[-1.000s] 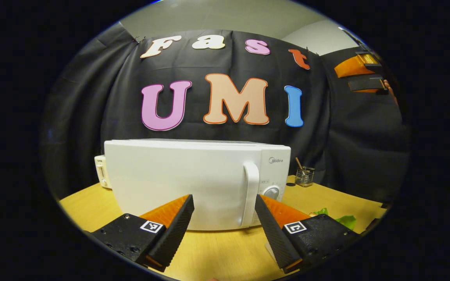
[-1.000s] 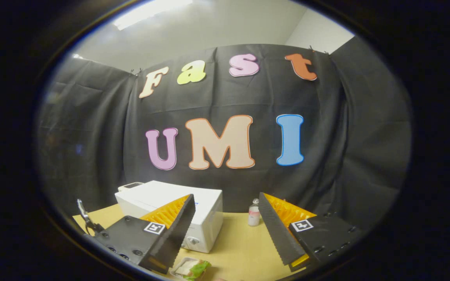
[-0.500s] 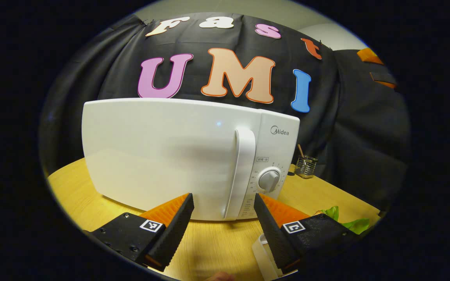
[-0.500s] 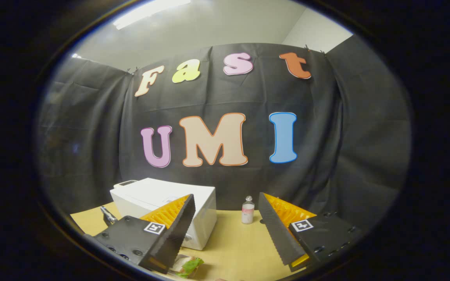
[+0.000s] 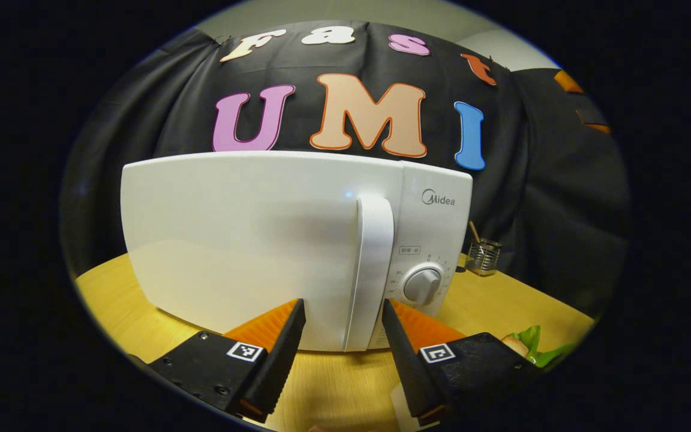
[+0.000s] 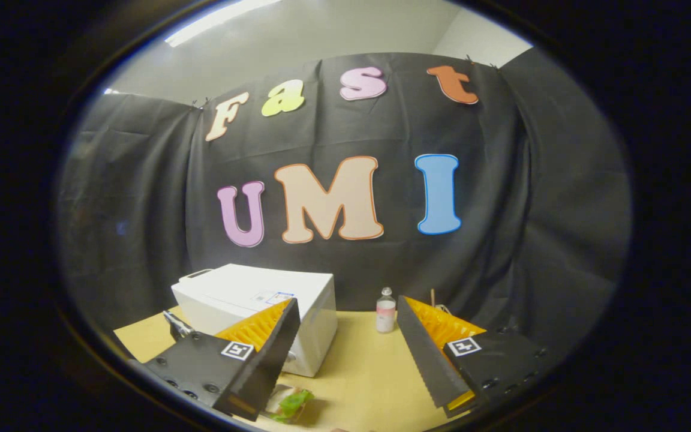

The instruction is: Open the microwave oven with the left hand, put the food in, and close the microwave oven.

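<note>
Landmark: the microwave oven (image 5: 297,240), standing on the desk (image 5: 333,384) with its door shut.

Left gripper view, left to right:
- The door panel covers the left and middle of the oven front.
- The door handle (image 5: 369,270) is a vertical bar at the panel's right edge.
- The left tongs (image 5: 342,354) sit directly in front of the oven, low, with the fingers spread. One finger lies to each side of the handle's lower end. Neither finger presses on the handle; a gap shows on both sides.
- The control dial (image 5: 422,285) is on the oven's right-hand strip, just right of the handle.
- A wire cup (image 5: 482,257) holding a stick stands on the desk to the right of the oven, toward the rear.
- The food (image 5: 525,342), with green leaves showing, lies on the desk to the right of the oven front, partly hidden behind the tongs' right finger.

Right gripper view, left to right:
- The oven (image 6: 261,312) is seen from above and from the right.
- The food (image 6: 290,403) lies on the desk in front of the oven.
- The right tongs (image 6: 348,366) are held above the desk with fingers spread, gripping nothing.
- A small bottle (image 6: 385,312) stands on the desk to the right of the oven.
</note>
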Action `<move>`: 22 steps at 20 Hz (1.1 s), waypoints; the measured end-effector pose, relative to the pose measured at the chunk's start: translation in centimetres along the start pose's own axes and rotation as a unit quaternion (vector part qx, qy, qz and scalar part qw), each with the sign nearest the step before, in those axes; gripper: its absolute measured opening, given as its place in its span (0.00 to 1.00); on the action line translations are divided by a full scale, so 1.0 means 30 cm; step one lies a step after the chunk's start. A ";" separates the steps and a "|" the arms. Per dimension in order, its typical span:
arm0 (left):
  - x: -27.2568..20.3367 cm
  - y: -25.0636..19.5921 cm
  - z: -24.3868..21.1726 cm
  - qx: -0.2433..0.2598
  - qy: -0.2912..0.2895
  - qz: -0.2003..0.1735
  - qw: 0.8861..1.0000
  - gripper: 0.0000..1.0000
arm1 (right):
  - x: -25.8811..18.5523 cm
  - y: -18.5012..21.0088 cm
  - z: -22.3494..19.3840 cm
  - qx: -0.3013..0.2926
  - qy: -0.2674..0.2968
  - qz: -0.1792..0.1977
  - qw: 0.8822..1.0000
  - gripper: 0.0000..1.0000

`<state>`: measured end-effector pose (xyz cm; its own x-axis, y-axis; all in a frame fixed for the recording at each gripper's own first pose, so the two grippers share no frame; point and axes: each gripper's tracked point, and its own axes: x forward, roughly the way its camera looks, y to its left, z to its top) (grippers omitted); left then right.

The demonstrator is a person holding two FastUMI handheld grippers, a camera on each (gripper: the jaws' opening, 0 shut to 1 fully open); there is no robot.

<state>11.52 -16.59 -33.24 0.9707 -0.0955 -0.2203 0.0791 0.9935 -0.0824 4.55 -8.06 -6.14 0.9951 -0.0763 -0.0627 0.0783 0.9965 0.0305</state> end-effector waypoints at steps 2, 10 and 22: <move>0.008 -0.027 -0.004 0.002 0.001 -0.012 1.000 0.72 | -0.006 -0.003 -0.004 -0.004 0.000 -0.001 1.000 0.94; 0.038 -0.041 -0.033 0.036 0.021 -0.008 0.999 0.40 | -0.032 0.029 -0.017 -0.004 0.005 0.017 1.000 0.94; 0.031 -0.037 -0.026 0.028 0.020 -0.007 0.999 0.17 | -0.089 0.092 -0.053 0.018 0.007 0.031 0.999 0.94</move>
<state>12.15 -17.82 -34.10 0.9599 -0.1103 -0.2578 0.1058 0.9939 -0.0313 2.03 -5.05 -7.47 0.9972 -0.0147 -0.0727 0.0198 0.9973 0.0700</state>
